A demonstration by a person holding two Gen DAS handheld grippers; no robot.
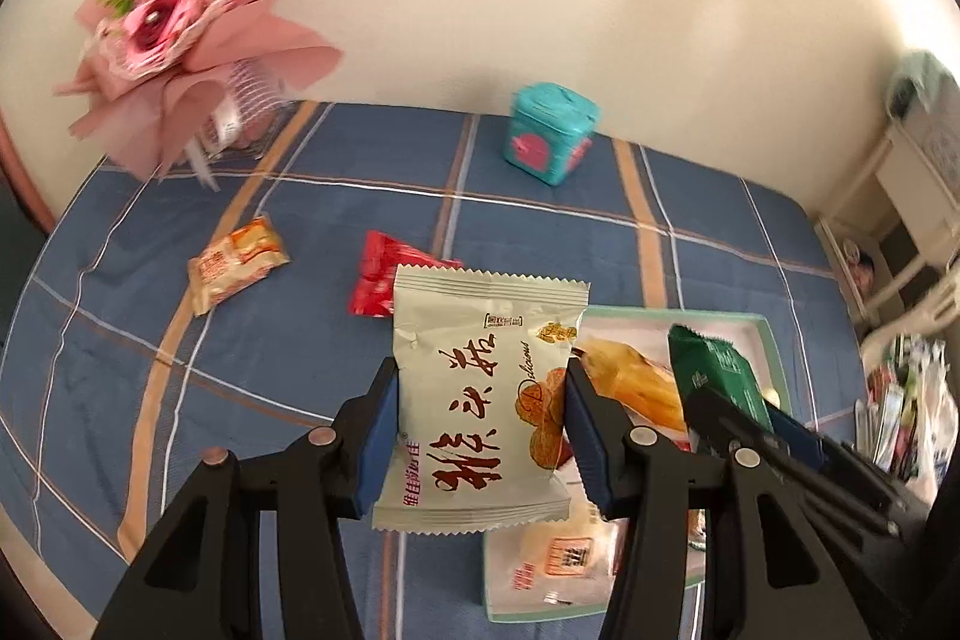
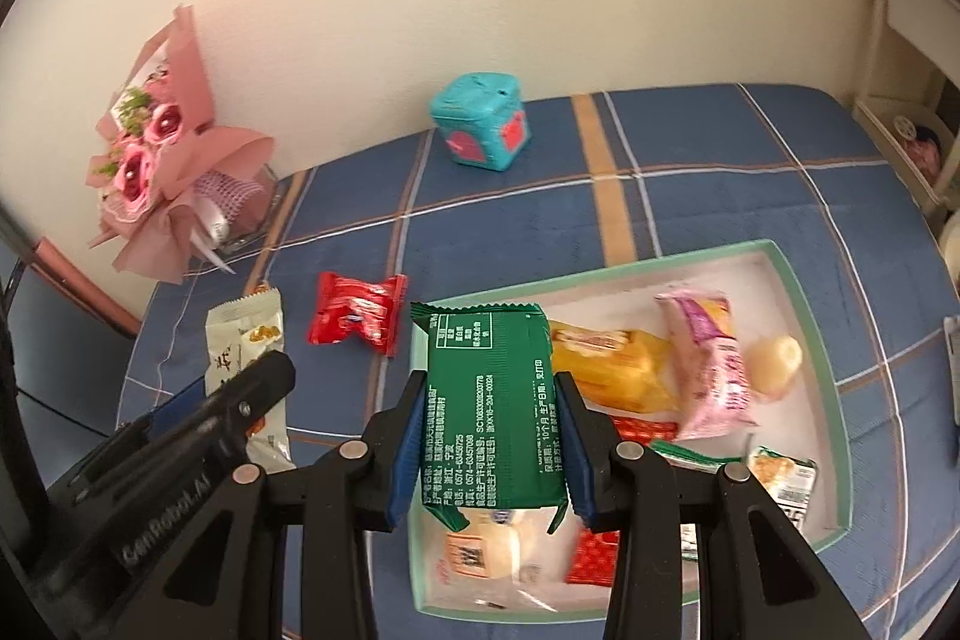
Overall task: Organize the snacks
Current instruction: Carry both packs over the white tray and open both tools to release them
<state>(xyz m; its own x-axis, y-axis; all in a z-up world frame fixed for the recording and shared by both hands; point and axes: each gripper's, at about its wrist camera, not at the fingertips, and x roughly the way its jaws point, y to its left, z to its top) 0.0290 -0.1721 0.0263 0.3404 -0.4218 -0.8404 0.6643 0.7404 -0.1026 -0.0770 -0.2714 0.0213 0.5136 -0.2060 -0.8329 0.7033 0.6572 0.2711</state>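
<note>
My left gripper is shut on a white snack packet with red characters, held above the blue plaid cloth just left of the tray. My right gripper is shut on a green snack packet, held over the near left part of the mint-rimmed white tray. The tray holds several snacks, among them a yellow packet and a pink one. A red packet and an orange packet lie loose on the cloth.
A teal box stands at the back near the wall. A pink flower bouquet stands at the back left. White furniture and a pile of bags are off the right edge.
</note>
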